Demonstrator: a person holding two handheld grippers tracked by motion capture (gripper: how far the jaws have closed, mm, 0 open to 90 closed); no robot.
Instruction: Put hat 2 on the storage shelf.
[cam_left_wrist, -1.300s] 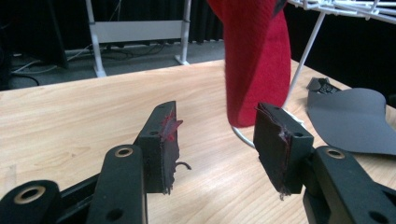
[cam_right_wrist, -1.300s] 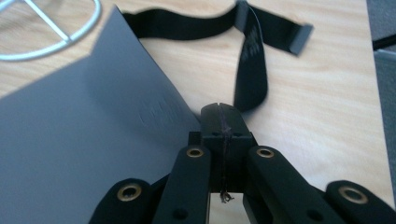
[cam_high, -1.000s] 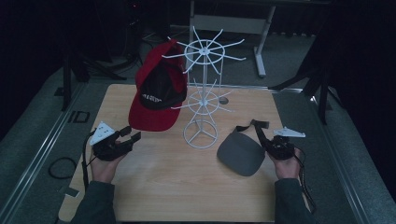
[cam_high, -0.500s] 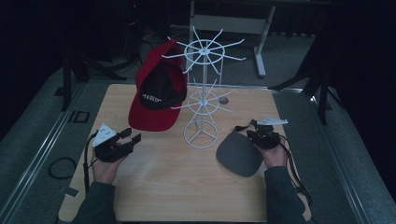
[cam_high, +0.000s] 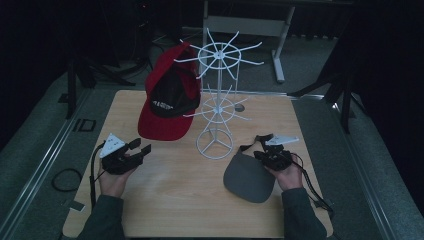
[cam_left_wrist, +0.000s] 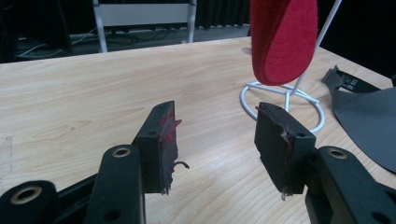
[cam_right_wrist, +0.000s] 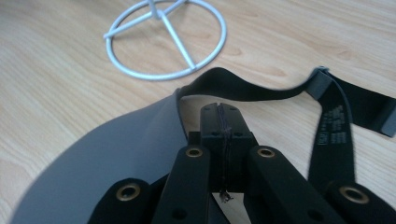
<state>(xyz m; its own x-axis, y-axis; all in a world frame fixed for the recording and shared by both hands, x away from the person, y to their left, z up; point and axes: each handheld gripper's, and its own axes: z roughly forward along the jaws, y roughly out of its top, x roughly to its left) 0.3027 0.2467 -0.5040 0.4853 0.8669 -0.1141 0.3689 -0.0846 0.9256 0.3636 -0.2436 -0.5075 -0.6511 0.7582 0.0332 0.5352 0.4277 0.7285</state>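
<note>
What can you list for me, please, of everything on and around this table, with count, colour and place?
table: one, light wood, centre of the high view.
wire rack: one, white, upright at the table's middle on a ring base.
red cap: one, red with a dark front, hanging on the rack's left side.
grey visor: one, grey with a black strap, lying flat right of the rack's base.
desk frame: one, pale grey, on the floor beyond the table.
left tool: one, black, near the left edge, jaws apart with nothing between them.
right tool: one, black, at the visor's strap end, jaws together.
</note>
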